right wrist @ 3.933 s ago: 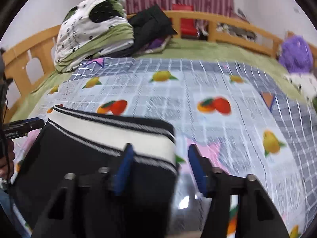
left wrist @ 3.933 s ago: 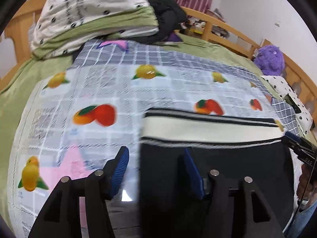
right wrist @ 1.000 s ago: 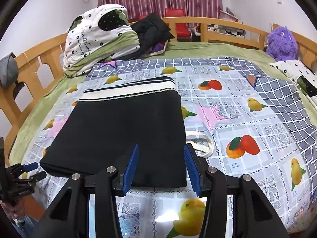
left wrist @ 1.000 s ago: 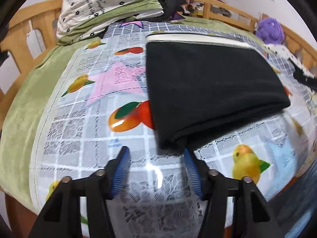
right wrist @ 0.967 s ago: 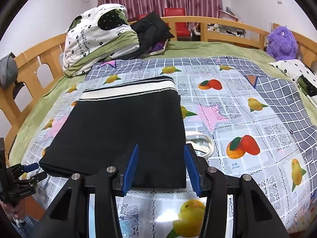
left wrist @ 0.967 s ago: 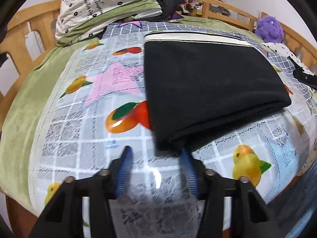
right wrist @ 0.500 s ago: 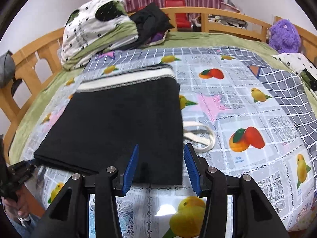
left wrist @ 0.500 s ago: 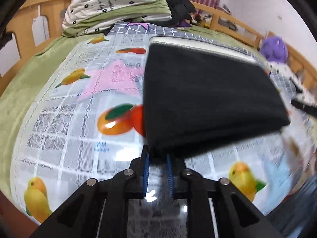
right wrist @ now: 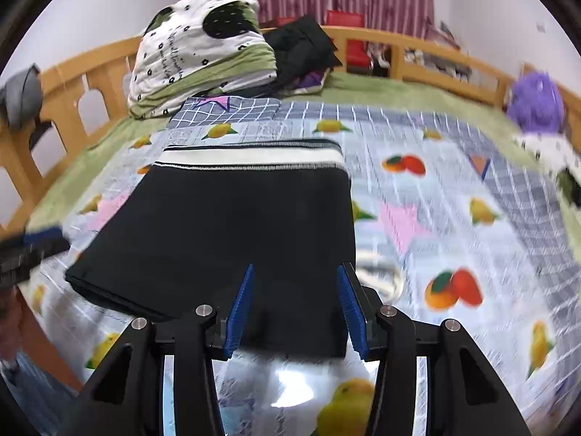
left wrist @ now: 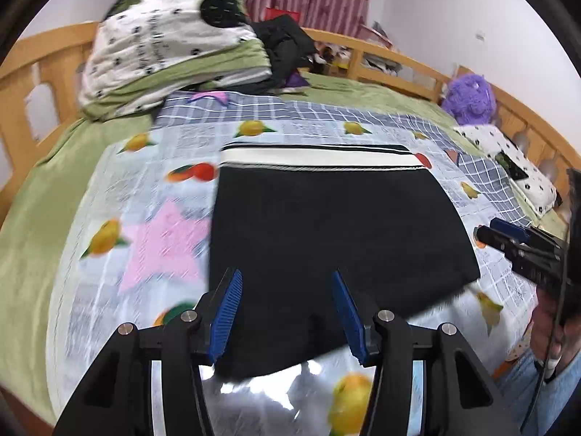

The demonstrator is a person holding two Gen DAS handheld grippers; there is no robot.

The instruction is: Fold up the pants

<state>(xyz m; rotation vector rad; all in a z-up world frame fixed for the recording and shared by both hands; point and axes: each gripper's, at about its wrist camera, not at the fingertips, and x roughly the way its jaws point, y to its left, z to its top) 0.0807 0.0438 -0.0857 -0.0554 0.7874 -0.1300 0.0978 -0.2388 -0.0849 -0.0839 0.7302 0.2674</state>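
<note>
The black pants (left wrist: 326, 232) lie folded into a flat rectangle on the fruit-print cover (left wrist: 156, 239), their white striped waistband (left wrist: 319, 158) at the far end. My left gripper (left wrist: 287, 305) hovers above the near left corner. Its jaws are opening, and the fabric edge shows between the pads without being pressed. In the right wrist view the pants (right wrist: 236, 225) fill the middle. My right gripper (right wrist: 295, 305) stands open over their near right corner, also seen from the left as right gripper (left wrist: 508, 239). A white drawstring loop (right wrist: 381, 272) pokes out at the right edge.
A pile of dotted white and green bedding (left wrist: 174, 43) and black clothes (left wrist: 287, 43) sits at the head of the bed. A purple plush toy (left wrist: 468, 98) and a dotted pillow (left wrist: 508, 167) lie at the right. A wooden rail (right wrist: 83, 83) rings the bed. A person's hand (left wrist: 552, 327) is at right.
The left gripper pinched shut at the pants' near left corner, then spread apart again and rose back from it. The right gripper slid slightly left over the near right corner.
</note>
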